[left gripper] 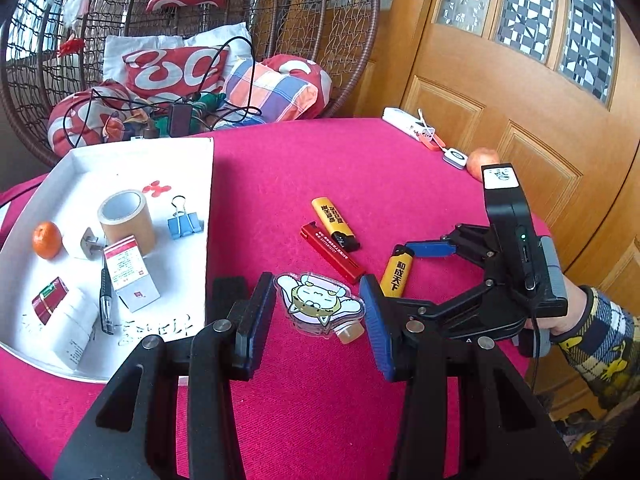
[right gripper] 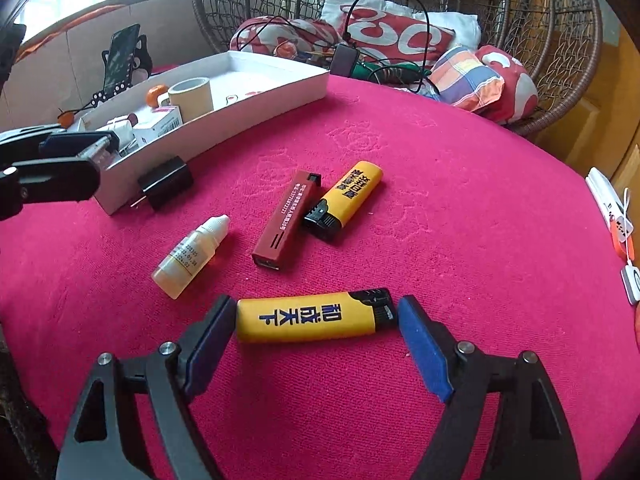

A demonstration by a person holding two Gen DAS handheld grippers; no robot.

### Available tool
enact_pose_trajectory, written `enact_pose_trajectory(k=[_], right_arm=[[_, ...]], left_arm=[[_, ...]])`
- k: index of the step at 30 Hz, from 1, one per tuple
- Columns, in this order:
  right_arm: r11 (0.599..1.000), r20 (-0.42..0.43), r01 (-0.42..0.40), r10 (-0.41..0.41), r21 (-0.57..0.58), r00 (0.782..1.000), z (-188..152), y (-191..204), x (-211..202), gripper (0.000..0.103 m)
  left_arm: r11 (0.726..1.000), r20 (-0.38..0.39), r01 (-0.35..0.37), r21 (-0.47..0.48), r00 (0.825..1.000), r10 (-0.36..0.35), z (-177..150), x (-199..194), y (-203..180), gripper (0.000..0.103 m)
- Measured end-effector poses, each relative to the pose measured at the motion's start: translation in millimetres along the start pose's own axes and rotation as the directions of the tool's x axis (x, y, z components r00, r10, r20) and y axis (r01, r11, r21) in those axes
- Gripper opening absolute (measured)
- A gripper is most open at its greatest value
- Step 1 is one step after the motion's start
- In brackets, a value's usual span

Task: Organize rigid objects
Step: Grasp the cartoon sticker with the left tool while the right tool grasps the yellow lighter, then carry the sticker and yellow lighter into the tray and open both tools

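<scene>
My left gripper (left gripper: pixel 318 320) is open, its jaws on either side of a clear cartoon cat tag (left gripper: pixel 318 300) that lies over a small dropper bottle (left gripper: pixel 350 334) on the red tablecloth. My right gripper (right gripper: pixel 316 334) is open, its jaws around the two ends of a yellow lighter (right gripper: pixel 312 316), which also shows in the left wrist view (left gripper: pixel 396 272). I cannot tell if the pads touch it. A red lighter (right gripper: pixel 286 216) and a second yellow lighter (right gripper: pixel 346 198) lie together beyond. The dropper bottle (right gripper: pixel 190 256) lies left of them. The white tray (left gripper: pixel 188 264) is at the left.
The tray holds a tape roll (left gripper: pixel 126 220), a blue binder clip (left gripper: pixel 184 222), a mandarin (left gripper: pixel 46 240), small boxes (left gripper: pixel 130 272) and a pen (left gripper: pixel 106 300). A black plug (right gripper: pixel 166 186) sits by the tray wall (right gripper: pixel 224 128). An apple (left gripper: pixel 482 162) and a white remote (left gripper: pixel 408 124) lie far right. A wicker chair with cushions (left gripper: pixel 176 72) stands behind.
</scene>
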State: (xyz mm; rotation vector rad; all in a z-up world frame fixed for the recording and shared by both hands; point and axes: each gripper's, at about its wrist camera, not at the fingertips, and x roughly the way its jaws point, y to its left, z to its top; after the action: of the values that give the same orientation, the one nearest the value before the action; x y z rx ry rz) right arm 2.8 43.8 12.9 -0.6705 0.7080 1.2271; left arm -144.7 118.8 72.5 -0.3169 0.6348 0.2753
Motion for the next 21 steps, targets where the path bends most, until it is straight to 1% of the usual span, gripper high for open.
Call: enact_pose_trajectory(k=[2, 3, 6, 9, 15, 21], right_arm=[[1.0, 0.002, 0.009, -0.009, 0.009, 1.0, -3, 1, -4, 0.081], [1.0, 0.015, 0.027, -0.027, 0.013, 1.0, -5, 1, -8, 0.081], [0.998, 0.062, 0.049, -0.052, 0.049, 0.997, -6, -1, -26, 0.08], [0.996, 0.124, 0.056, -0.065, 0.076, 0.99, 4, -4, -48, 0.08], [0.996, 0.23, 0.01, -0.029, 0.085, 0.973, 31, 3, -78, 0.081], [0.998, 0.278, -0.003, -0.016, 0.068, 0.961, 57, 21, -80, 0.081]], left_arm=[[1.0, 0.01, 0.0, -0.006, 1.0, 0.0, 1, -3, 2, 0.043], [1.0, 0.017, -0.001, -0.01, 1.0, 0.001, 2, -5, 3, 0.043], [1.0, 0.032, -0.002, -0.022, 0.999, 0.003, 3, -8, 6, 0.043], [1.0, 0.049, -0.01, -0.03, 0.999, 0.012, 3, -12, 8, 0.043], [0.998, 0.086, -0.043, -0.044, 0.995, 0.047, 3, -24, 16, 0.043], [0.992, 0.132, -0.075, -0.104, 0.987, 0.089, 0, -43, 39, 0.043]])
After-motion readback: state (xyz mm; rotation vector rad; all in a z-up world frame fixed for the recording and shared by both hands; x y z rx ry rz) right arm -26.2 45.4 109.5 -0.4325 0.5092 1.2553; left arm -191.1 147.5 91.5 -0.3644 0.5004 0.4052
